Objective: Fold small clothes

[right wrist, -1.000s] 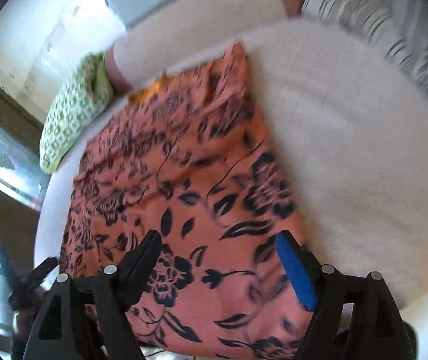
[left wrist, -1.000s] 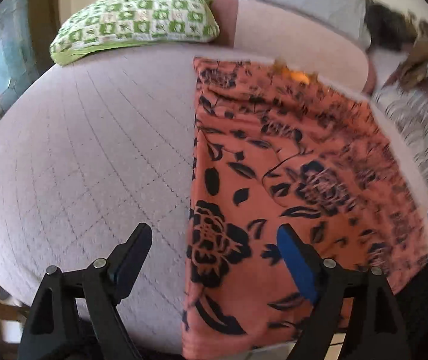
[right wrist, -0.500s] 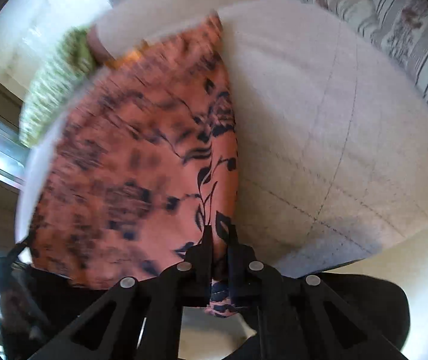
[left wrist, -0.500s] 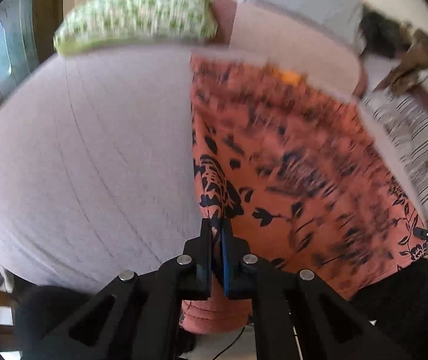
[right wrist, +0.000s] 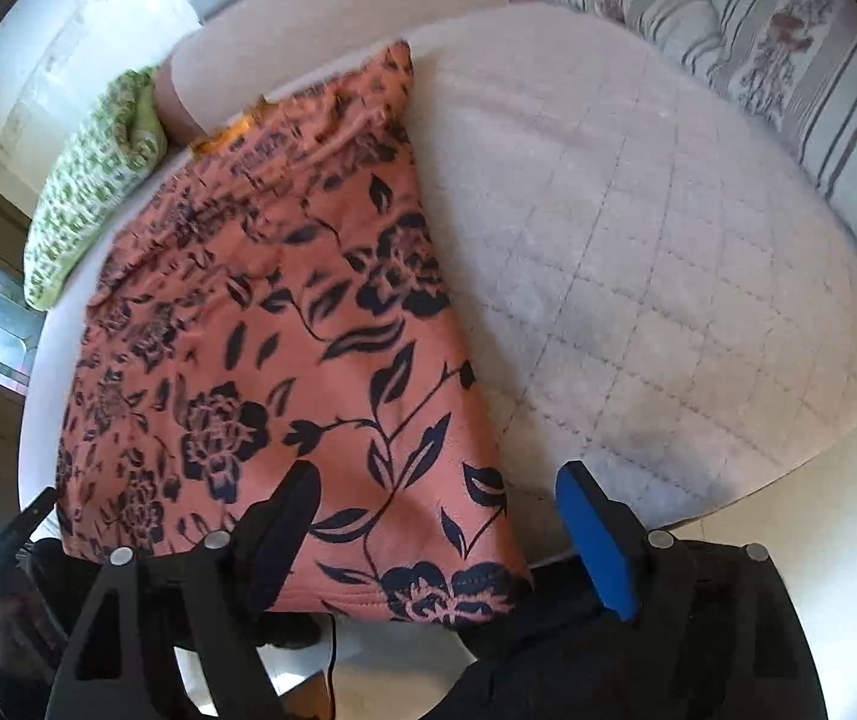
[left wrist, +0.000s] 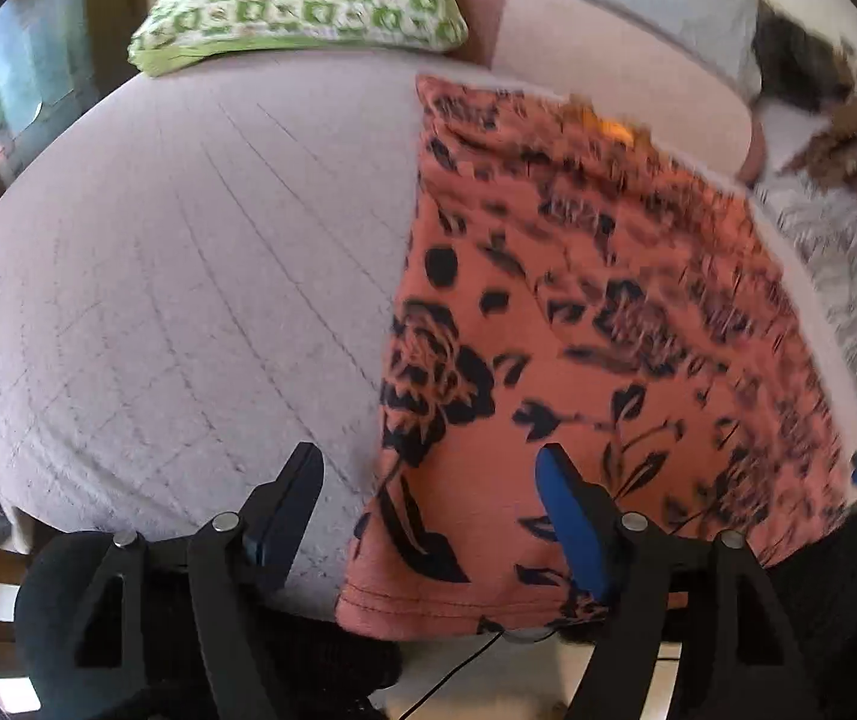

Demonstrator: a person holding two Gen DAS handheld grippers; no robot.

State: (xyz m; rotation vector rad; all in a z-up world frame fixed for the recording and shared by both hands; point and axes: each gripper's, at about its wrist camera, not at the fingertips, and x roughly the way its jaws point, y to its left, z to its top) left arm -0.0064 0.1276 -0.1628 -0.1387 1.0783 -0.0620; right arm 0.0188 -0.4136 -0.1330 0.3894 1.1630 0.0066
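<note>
The orange floral cloth [left wrist: 596, 324] [right wrist: 284, 324] lies flat on a quilted bed [left wrist: 188, 276] [right wrist: 638, 228], its near hem hanging just over the bed's front edge. The left tool [left wrist: 428, 498] hovers at the cloth's left near corner, its jaws opening, nothing pinched. The right tool [right wrist: 437, 516] hovers at the right near corner, jaws opening too, empty. A green pillow [left wrist: 296, 6] [right wrist: 92, 180] rests at the bed's far side.
</note>
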